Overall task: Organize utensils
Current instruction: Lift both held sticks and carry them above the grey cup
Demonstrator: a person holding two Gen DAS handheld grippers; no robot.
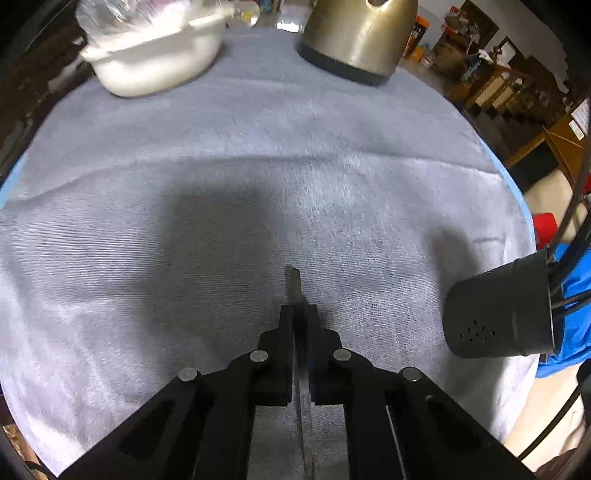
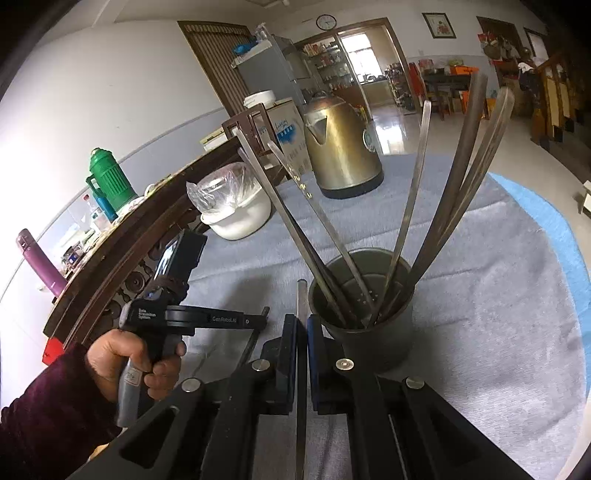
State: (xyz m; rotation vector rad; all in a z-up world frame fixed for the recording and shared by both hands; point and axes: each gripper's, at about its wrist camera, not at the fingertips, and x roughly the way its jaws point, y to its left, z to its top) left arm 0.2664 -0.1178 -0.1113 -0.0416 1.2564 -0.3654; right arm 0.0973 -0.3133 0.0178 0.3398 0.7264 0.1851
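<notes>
My left gripper is shut on a flat metal utensil handle whose end juts out past the fingertips, above the grey cloth. A dark utensil holder appears tilted at the right of the left wrist view. My right gripper is shut on another metal utensil handle, just left of the dark utensil holder, which stands upright with several metal utensils in it. The left gripper's body, held by a hand, shows at the left of the right wrist view.
A grey cloth covers the round table. A white bowl with plastic wrap and a brass kettle stand at the far side. A dark wooden rail runs along the left. A doorway and furniture lie beyond.
</notes>
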